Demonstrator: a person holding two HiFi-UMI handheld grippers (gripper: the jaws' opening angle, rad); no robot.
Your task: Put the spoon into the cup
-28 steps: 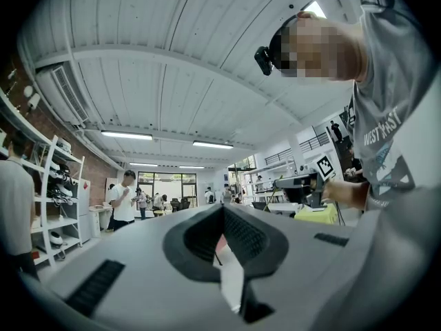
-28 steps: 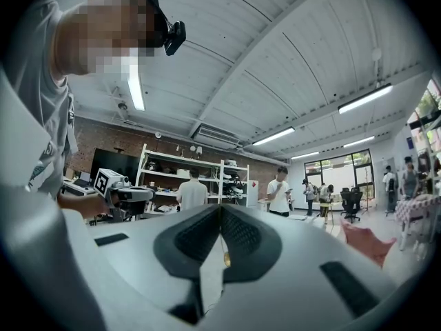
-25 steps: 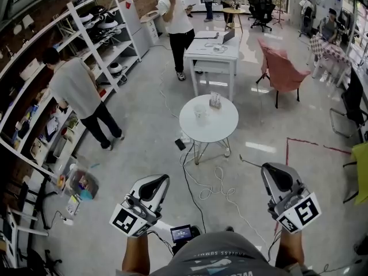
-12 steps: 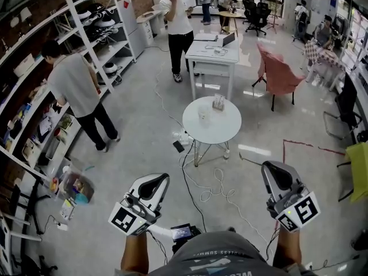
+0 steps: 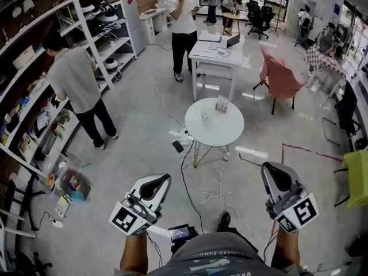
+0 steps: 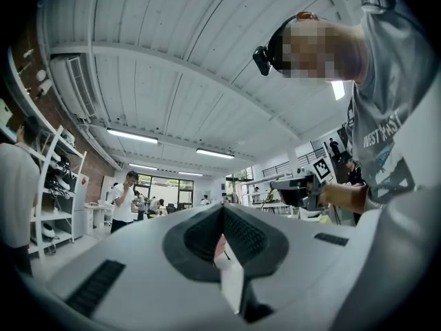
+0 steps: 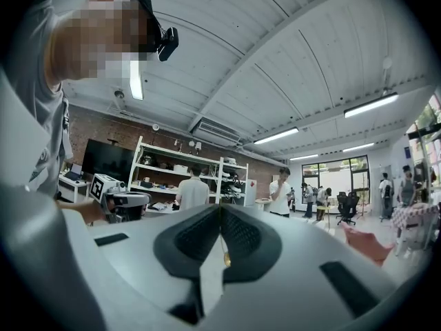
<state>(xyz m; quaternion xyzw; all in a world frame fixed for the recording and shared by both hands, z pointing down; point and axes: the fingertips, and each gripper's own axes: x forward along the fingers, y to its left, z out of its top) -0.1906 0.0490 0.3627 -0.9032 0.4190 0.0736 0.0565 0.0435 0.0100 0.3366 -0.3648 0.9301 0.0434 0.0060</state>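
From the head view, the person holds both tools low and close to the body. The left claw and the right claw both point toward the far end of the room. The cup is a pale little thing on the round white table, well apart from both claws and straight ahead across open floor. It sits almost midway between them, so I'd say neither hand is clearly the nearer. Just beyond the cup, to its right, is a small stand with upright bits in it. The spoon is too small to pick out from here, so I can't tell where it is or which way its long axis lies. Loose cables trail over the floor between the person and the table, and I'd mind them on the walk in.

In the left gripper view the jaws are pressed together with nothing between them. They are tipped up toward the ceiling, so the table is out of sight.

In the right gripper view those jaws are likewise closed and empty. They face the shelves along the left wall, again with no table or cup.
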